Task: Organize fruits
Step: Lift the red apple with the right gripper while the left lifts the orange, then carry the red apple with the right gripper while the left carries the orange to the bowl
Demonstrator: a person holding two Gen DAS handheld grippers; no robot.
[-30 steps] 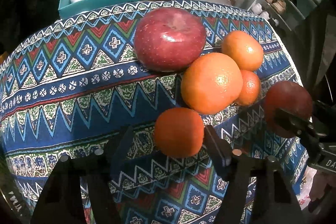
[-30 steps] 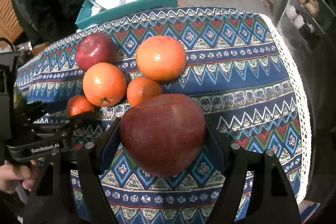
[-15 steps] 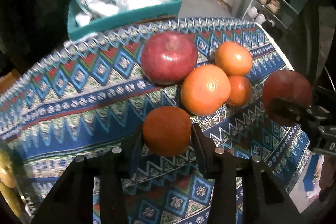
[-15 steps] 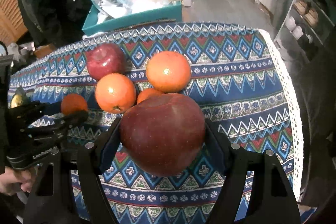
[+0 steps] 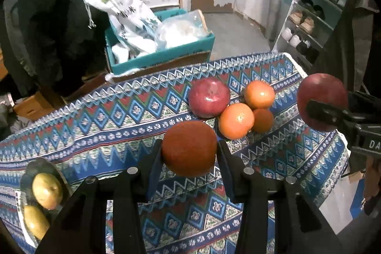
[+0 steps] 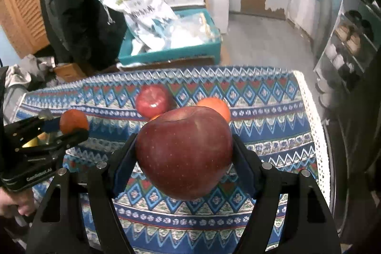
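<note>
You had the left gripper (image 5: pixel 189 154) clamped on a small, round, dull-orange tangerine (image 5: pixel 189 148), held clear above the blue, red and white zigzag-patterned tablecloth (image 5: pixel 95 116). Your right gripper (image 6: pixel 184 154) was closed on a large, dark red apple (image 6: pixel 184 151), also lifted off the cloth.

Taking the shiny red apple left on the cloth (image 5: pixel 209 97) as the landmark: three loose oranges (image 5: pixel 236 120) sat touching it on its right, the tangerine hung in front of it, and the held apple hung well to its right. A round metal plate (image 5: pixel 35 163) with two yellow-green fruits (image 5: pixel 46 187) lay far to its left, at the near edge of the cloth.

The risks, as I judged them: both fruits were round and smooth, gripped only at their sides, so a quick swing or tilt could have let either roll out. The apple bulged well beyond the pads and looked heavy, so it seemed the likelier to slip. A dropped fruit could have scattered the cluster or rolled off the table edge. With both grippers carrying at once, they might also have knocked together.
</note>
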